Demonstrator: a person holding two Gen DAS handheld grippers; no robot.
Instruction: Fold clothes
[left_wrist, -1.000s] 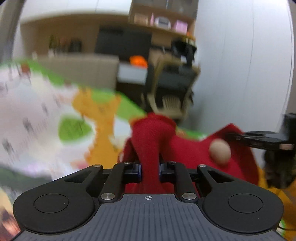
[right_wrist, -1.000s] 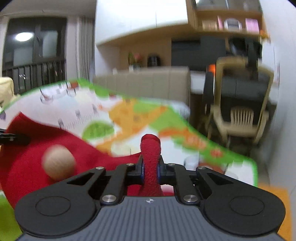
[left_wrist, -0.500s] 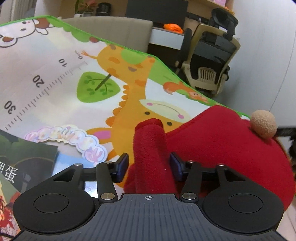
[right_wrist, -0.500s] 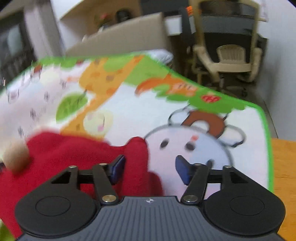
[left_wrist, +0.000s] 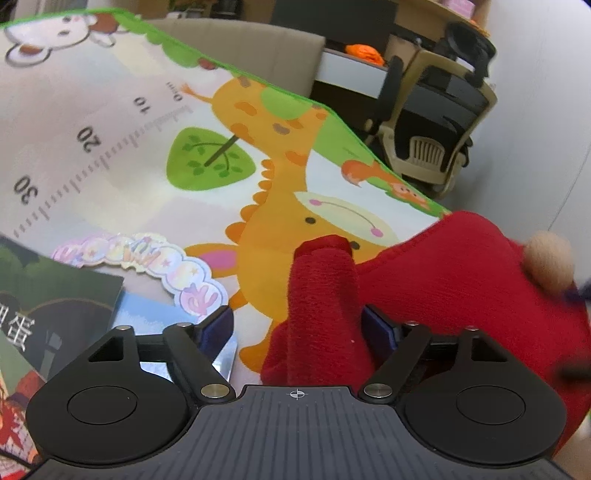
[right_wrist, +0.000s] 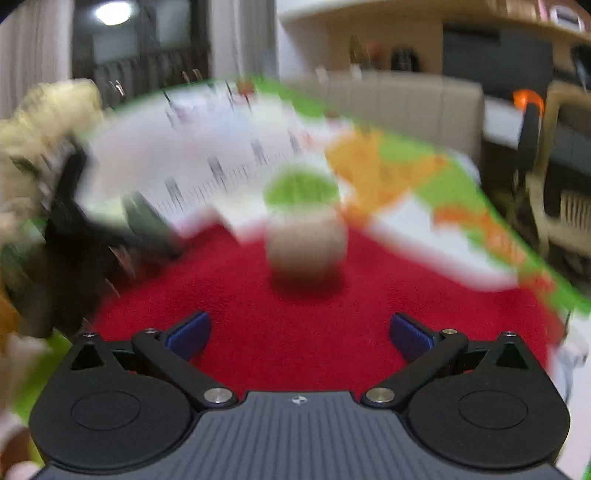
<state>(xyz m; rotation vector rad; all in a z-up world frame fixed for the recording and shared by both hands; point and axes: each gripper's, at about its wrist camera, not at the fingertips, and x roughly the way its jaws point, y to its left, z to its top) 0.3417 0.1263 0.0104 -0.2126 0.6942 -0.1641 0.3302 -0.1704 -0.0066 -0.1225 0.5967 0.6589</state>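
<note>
A red fleece garment (left_wrist: 436, 280) with a beige pompom (left_wrist: 548, 260) lies on a cartoon play mat (left_wrist: 122, 147). My left gripper (left_wrist: 297, 326) is open, and a raised fold of the red cloth stands loose between its blue pads, closer to the right one. In the blurred right wrist view the red garment (right_wrist: 295, 321) spreads flat under my right gripper (right_wrist: 299, 332), which is wide open and holds nothing. The pompom (right_wrist: 306, 245) sits just beyond its fingers. The other gripper shows as a dark blur at the left of that view.
The mat carries a giraffe print (left_wrist: 280, 206), a ruler scale and a green border. Picture books (left_wrist: 55, 314) lie at its near left. Beyond the mat stand a beige sofa back (left_wrist: 258, 59) and a black office chair (left_wrist: 439, 122). A yellowish soft toy (right_wrist: 40, 122) sits far left.
Both grippers went from shut on red cloth to open. The garment dropped onto the mat. The right gripper swung back over the garment, with the pompom now in front of it.
</note>
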